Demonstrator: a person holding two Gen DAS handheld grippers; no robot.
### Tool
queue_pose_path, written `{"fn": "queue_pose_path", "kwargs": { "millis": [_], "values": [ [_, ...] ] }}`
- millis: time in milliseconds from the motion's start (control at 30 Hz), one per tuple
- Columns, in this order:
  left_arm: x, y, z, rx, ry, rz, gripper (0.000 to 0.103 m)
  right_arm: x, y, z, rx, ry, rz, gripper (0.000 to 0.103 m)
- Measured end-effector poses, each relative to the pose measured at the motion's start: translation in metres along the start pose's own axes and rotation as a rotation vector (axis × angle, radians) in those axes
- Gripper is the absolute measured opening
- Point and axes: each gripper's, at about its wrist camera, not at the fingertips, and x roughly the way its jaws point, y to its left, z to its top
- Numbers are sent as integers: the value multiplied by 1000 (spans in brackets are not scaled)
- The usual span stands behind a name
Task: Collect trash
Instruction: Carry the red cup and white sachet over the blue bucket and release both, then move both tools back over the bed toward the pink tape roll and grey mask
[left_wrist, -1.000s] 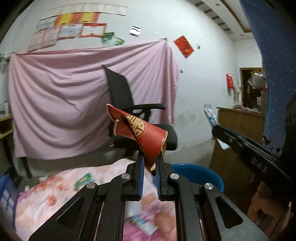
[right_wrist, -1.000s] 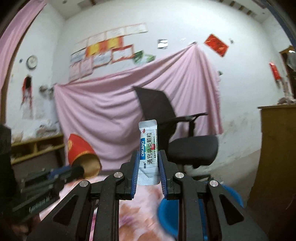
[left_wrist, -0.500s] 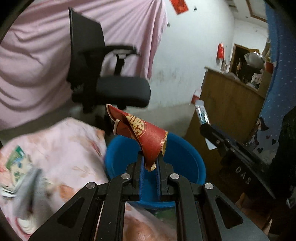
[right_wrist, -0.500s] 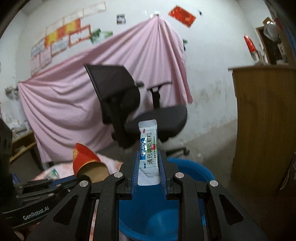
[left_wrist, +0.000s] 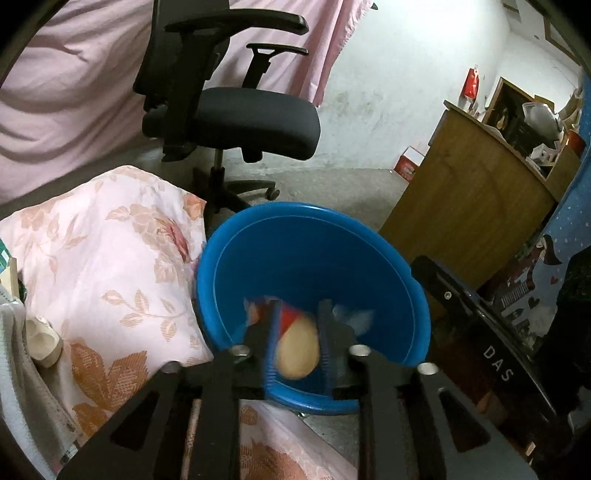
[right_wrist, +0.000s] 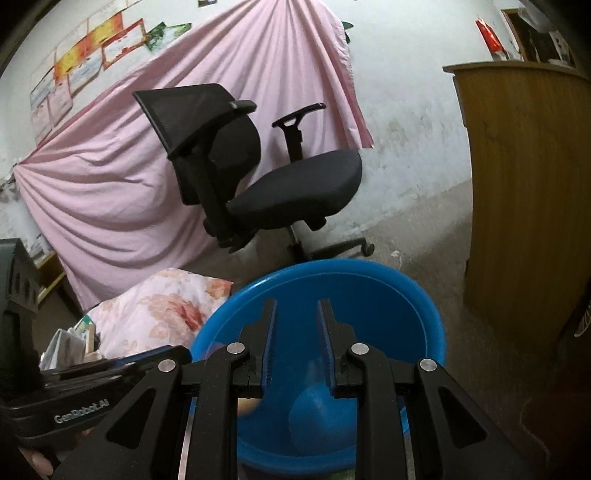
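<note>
Over the blue basin (left_wrist: 314, 258), left tool (left_wrist: 297, 339) jaws just opening, parted; blurred red paper cup (left_wrist: 297, 345) loose between them, pads not pressing. Right tool (right_wrist: 295, 343) parted, nothing between its jaws. Basin beside floral bedding (left_wrist: 110, 251), near black chair (left_wrist: 255, 122).

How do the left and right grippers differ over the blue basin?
The left gripper has the blurred red paper cup between its jaws, which have just been opening; the right gripper has nothing between its jaws. The left gripper points down into the blue basin more steeply than the right gripper. Shared: both open, above the basin.
</note>
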Motion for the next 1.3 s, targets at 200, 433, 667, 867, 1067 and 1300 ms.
{"fn": "queue_pose_path", "kwargs": {
  "millis": [200,433,667,867,1067,1300],
  "values": [
    [-24,-4,-8,1,-97,23,29,-14,-1,8,13,-45,-7,34],
    [-82,1,-16,6,-313,94,43,-44,13,19,-14,-168,29,51],
    [-148,25,-34,-33,-520,201,81,-74,42,22,-86,-313,89,83],
    [-190,55,-58,-92,-639,302,99,-87,69,15,-137,-390,136,103],
    [-217,85,-91,-105,-682,394,99,-90,96,8,-192,-419,190,103],
    [-223,115,-125,-120,-647,454,99,-81,130,-4,-271,-369,242,103]
  ]
}}
